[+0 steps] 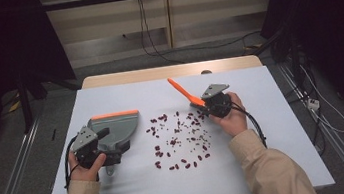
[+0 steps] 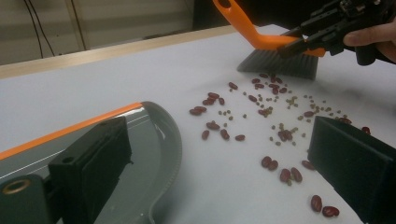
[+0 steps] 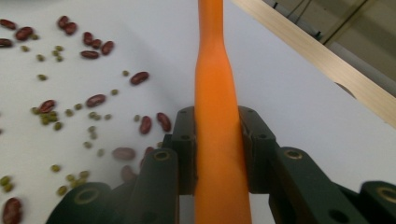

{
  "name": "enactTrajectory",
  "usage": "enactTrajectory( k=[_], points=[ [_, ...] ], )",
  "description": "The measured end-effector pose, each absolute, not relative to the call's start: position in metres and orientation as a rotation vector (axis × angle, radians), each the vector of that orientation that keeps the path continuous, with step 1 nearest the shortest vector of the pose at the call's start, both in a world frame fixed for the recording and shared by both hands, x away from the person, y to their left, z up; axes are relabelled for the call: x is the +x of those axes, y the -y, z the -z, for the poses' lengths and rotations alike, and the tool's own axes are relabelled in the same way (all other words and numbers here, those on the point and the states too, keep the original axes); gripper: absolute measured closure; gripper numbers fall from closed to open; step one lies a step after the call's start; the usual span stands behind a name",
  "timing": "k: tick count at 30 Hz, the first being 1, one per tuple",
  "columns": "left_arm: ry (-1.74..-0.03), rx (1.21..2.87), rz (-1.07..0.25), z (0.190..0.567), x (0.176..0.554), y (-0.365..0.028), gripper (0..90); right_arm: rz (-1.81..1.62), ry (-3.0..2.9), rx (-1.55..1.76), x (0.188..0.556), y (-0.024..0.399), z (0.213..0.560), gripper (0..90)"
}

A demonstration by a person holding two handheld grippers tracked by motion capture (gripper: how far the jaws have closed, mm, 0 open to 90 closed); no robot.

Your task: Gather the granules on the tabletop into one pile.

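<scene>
Nowhere readable writing: right gripper (image 3: 217, 149) fingers clamped on orange brush (image 2: 275, 51), left gripper (image 1: 97, 146) fingers gripping grey dustpan (image 1: 114, 130).

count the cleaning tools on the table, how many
2: a grey dustpan at the table's left, by the left gripper; an orange-handled brush at the right, clamped in the right gripper, bristles beside the scattered beans.
</scene>
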State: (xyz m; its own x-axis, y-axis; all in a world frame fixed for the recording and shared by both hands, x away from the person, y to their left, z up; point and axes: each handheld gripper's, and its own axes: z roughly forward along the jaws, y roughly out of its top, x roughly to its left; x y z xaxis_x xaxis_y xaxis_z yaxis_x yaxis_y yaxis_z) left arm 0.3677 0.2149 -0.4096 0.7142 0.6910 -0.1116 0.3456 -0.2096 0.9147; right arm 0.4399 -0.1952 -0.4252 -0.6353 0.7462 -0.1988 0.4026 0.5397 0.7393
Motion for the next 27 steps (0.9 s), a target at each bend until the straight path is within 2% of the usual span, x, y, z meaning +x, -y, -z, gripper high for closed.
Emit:
enactTrajectory(
  k=[27],
  points=[
    [-0.808,1.815,-0.391,0.409,0.367,-0.215,5.6,-1.009,-2.410,0.778,0.396,0.181,0.421,71.3]
  ],
)
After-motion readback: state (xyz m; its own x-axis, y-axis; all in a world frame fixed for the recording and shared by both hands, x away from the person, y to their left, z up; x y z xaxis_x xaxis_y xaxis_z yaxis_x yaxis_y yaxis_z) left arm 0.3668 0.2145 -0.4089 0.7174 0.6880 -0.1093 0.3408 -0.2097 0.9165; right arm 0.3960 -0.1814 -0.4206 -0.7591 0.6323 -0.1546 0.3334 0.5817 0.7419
